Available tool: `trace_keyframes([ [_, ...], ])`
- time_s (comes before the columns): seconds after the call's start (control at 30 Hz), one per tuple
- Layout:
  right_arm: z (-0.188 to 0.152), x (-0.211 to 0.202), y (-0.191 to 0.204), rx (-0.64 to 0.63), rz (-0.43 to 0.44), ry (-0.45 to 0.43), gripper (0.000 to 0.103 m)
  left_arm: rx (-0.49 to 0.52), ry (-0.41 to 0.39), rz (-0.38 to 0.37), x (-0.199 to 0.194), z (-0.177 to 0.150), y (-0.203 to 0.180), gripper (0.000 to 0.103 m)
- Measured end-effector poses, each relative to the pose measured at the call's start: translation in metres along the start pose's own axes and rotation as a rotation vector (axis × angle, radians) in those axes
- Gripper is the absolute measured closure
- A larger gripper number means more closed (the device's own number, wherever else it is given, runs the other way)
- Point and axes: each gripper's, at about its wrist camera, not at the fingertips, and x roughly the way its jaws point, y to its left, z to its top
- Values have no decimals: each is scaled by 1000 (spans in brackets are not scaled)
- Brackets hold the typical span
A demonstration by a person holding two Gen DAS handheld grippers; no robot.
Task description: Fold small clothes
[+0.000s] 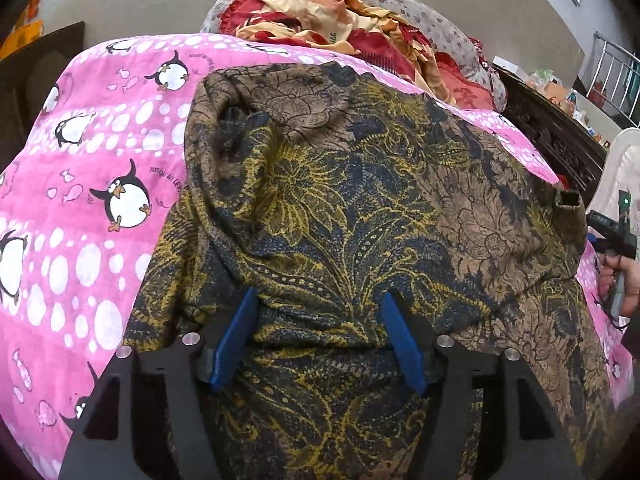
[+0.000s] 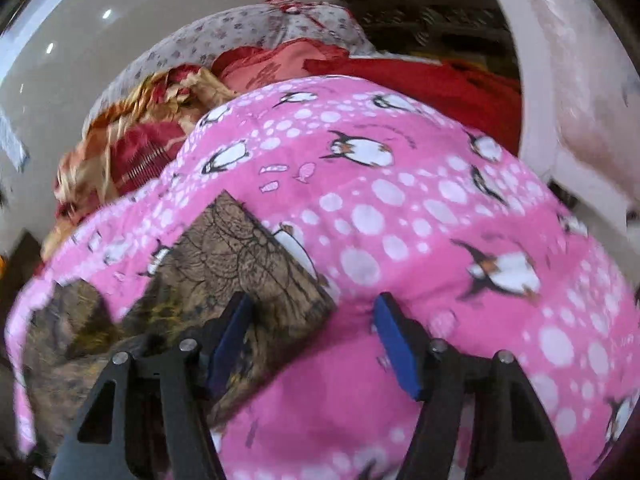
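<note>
The brown and yellow patterned garment (image 1: 360, 208) lies spread on the pink penguin bedsheet (image 1: 80, 184). The left gripper (image 1: 318, 340) hovers over its near part, jaws partly apart, gripping nothing. The right gripper (image 2: 314, 344) is also partly open and empty at the garment's corner (image 2: 240, 256).

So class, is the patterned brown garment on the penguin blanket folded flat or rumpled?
Rumpled. The brown and yellow floral garment lies bunched on the pink penguin blanket, deep creases across it, one sleeve sticking out sideways.
</note>
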Motion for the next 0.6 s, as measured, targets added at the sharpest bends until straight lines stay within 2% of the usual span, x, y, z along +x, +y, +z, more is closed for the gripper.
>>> trace_keyframes([
  [0.07,0,3,8,-38,13,5,83,3,0,5,1,0,-1,58],
  [0.1,2,0,10,-37,7,2,92,2,0,6,1,1,-1,58],
  [0.2,10,-28,12,-47,19,-46,95,1,-1,4,1,1,-1,58],
  [0.27,19,-64,11,-54,-1,-114,96,1,0,4,1,1,0,58],
  [0.43,63,-170,-13,-72,-168,-310,96,-1,-2,1,0,1,0,58],
  [0.53,80,-219,-12,-97,-208,-392,96,-5,-3,-4,0,1,0,58],
  [0.6,87,-238,-3,-107,-182,-420,96,-9,-4,-9,-1,1,0,58],
])
